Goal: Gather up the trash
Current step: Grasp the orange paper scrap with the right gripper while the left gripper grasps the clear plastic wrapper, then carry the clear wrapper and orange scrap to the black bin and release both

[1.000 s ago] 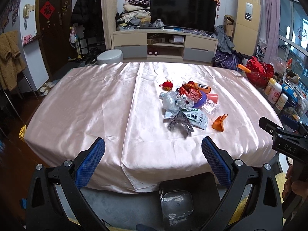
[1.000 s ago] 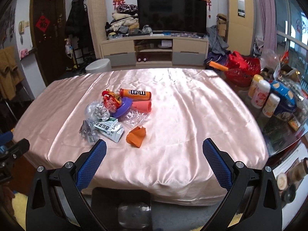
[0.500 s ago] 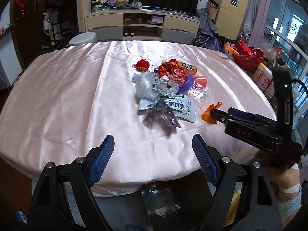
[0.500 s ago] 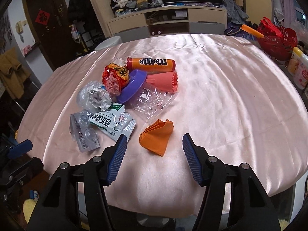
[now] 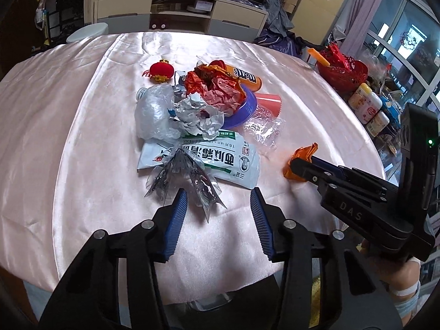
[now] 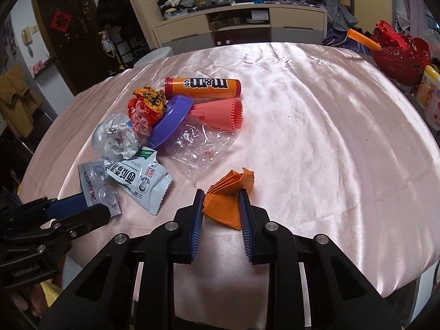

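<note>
In the left view, the left gripper [image 5: 218,214] is released, its jaws apart before the blister pack [image 5: 184,176], which lies just ahead on the cloth [image 5: 68,137]. In the right view, the right gripper [image 6: 221,210] straddles the orange paper [image 6: 227,199], not yet clenched; this hand is nearer its piece.

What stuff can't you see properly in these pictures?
- Orange paper: in the right wrist view its sides sit behind the right hand-held gripper; whether it is pinched yet is unclear.
- Purple dish: in the left wrist view, mostly buried under the red crumpled wrapper.
- Clear blister pack: in the right wrist view, its near corner is covered by the left hand-held gripper.
</note>
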Demonstrator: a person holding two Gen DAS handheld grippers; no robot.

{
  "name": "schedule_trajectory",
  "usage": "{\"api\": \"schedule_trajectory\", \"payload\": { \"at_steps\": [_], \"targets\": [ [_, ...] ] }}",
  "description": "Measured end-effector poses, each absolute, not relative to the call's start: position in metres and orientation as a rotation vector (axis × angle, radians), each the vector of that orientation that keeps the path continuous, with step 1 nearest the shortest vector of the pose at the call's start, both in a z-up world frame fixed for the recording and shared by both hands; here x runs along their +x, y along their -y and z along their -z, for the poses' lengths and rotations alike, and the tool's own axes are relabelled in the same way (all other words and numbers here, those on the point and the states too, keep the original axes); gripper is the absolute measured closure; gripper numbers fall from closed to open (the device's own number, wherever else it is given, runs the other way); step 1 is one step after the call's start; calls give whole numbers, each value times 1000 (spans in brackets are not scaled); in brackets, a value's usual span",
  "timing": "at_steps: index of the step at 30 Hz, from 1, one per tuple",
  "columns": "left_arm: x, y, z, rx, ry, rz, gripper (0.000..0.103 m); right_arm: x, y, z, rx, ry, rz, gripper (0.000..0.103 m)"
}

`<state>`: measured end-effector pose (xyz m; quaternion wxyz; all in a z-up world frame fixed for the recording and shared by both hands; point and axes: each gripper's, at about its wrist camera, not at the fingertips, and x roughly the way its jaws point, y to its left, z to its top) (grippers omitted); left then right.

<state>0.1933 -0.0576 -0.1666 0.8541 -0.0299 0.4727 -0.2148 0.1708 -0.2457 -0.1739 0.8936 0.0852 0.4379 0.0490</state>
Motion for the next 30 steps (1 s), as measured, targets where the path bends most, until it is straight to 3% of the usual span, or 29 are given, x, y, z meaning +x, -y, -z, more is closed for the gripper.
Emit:
{"api": "schedule_trajectory", "payload": {
  "at_steps": [1,4,24,30],
  "targets": [
    [196,59,168,-61,-997,450,61,170,247,173,177,-907,-103,79],
    [201,59,171,-59,-1005,442,79,166,250,170,164,-905,-110,85],
    [97,32,138,-21,-927,458,81,84,234,143,121,-874,-189,92],
    [71,26,135,-14,-924,449,81,83,250,141,164,-834,-114,86]
  ]
}}
